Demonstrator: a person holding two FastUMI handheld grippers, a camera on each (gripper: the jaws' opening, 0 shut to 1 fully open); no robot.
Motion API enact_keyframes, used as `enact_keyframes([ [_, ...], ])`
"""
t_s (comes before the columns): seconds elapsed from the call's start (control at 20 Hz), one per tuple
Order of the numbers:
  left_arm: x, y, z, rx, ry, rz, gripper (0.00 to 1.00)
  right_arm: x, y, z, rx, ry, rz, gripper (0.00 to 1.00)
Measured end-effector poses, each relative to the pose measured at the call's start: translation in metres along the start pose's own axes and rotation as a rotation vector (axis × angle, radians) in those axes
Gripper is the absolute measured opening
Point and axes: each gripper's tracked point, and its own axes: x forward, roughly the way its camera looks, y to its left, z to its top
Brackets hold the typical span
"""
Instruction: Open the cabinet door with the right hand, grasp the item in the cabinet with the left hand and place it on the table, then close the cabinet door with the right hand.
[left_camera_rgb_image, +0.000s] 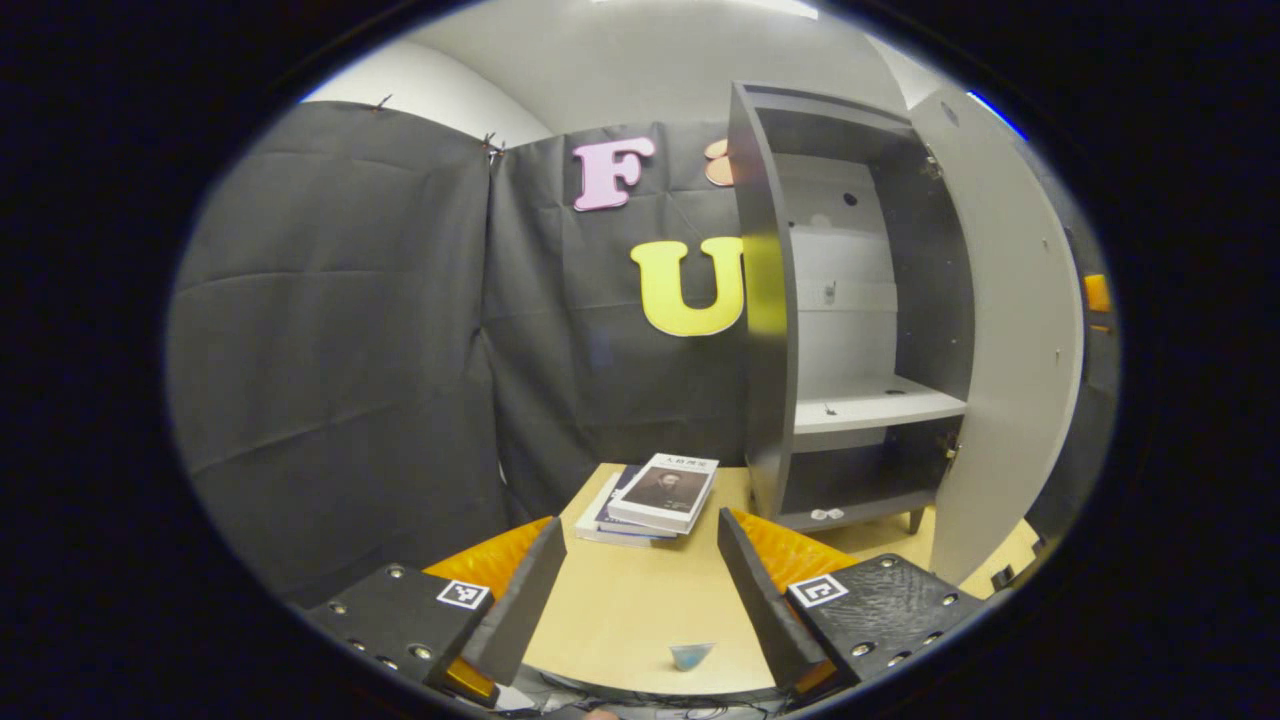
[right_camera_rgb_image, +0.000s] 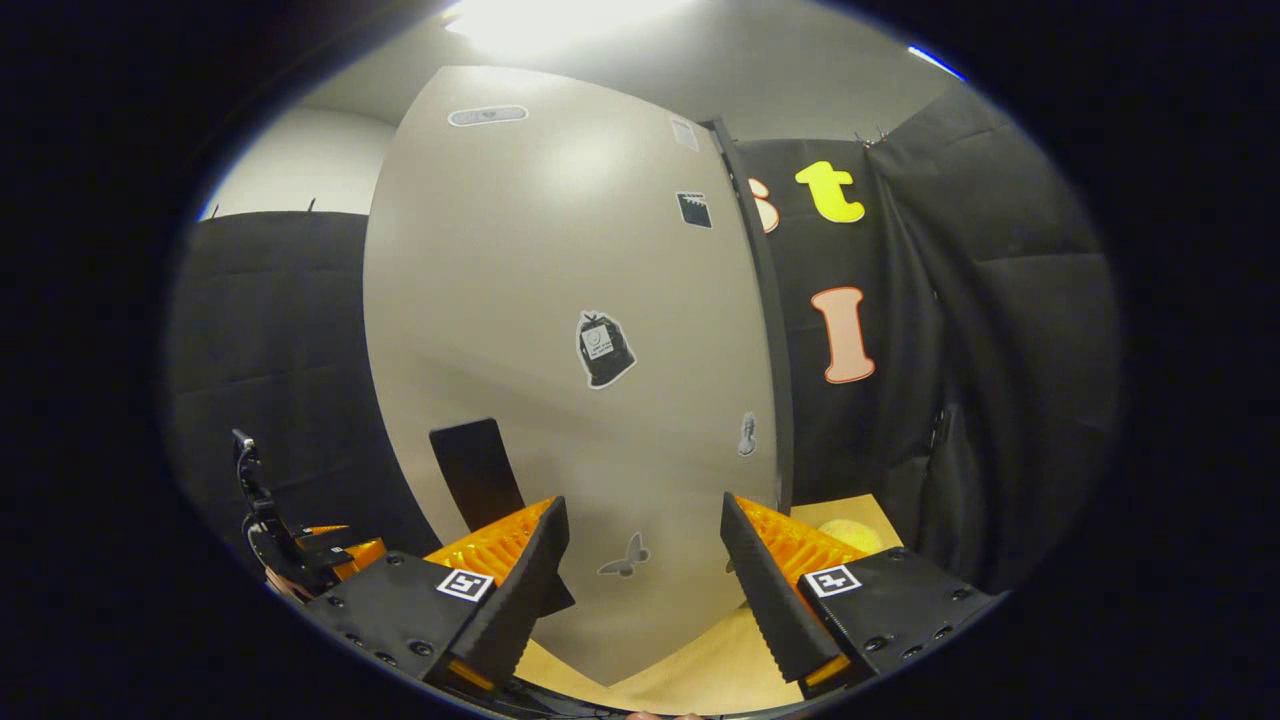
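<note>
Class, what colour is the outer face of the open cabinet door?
Light grey, dotted with small dark stickers; the cabinet door shows best in the right gripper view.

door (right_camera_rgb_image: 570, 380) hides cabinet interior; lower books (left_camera_rgb_image: 600, 522) covered

Left gripper (left_camera_rgb_image: 640, 590) and right gripper (right_camera_rgb_image: 640, 590) both hover with fingers spread, holding nothing.

1. In the left gripper view we look from low over the table (left_camera_rgb_image: 640, 610), a little way back, toward the open cabinet (left_camera_rgb_image: 850, 300)
2. In the right gripper view we look straight at the outside of the cabinet door (right_camera_rgb_image: 560, 380), very near
3. Both views share the door and the table
</note>
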Motion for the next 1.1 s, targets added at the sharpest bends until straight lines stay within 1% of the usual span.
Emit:
enact_keyframes([
  [0.25, -0.001, 0.013, -0.004, -0.007, 0.010, 0.023, 0.92, 0.041, 0.033, 0.000, -0.015, 0.016, 0.091, 0.97],
  [0.35, 0.000, 0.018, -0.006, -0.007, 0.014, 0.033, 0.92, 0.057, 0.052, 0.002, -0.042, 0.008, 0.137, 0.97],
  [0.4, -0.002, 0.020, -0.006, -0.007, 0.016, 0.037, 0.92, 0.065, 0.061, 0.002, -0.062, 0.008, 0.159, 0.91],
  [0.5, -0.004, 0.023, -0.005, -0.005, 0.015, 0.043, 0.92, 0.081, 0.072, -0.001, -0.078, 0.021, 0.175, 0.91],
  [0.55, -0.004, 0.025, -0.002, -0.003, 0.008, 0.045, 0.92, 0.087, 0.074, -0.002, -0.069, 0.030, 0.173, 0.97],
  [0.6, -0.005, 0.025, 0.001, 0.000, 0.000, 0.043, 0.92, 0.094, 0.074, -0.002, -0.057, 0.036, 0.169, 0.93],
  [0.75, -0.004, 0.018, 0.014, 0.005, -0.032, 0.015, 0.92, 0.100, 0.064, 0.002, -0.044, 0.045, 0.130, 0.92],
  [0.8, -0.003, 0.012, 0.019, 0.000, -0.038, -0.003, 0.92, 0.097, 0.059, 0.000, -0.043, 0.055, 0.105, 0.98],
  [0.95, 0.005, -0.009, 0.029, -0.022, -0.047, -0.069, 0.92, 0.082, 0.040, 0.006, -0.033, 0.057, 0.038, 0.97],
  [1.1, 0.009, -0.038, 0.047, -0.038, -0.060, -0.151, 0.92, 0.054, 0.003, 0.012, -0.044, 0.054, -0.069, 0.97],
])
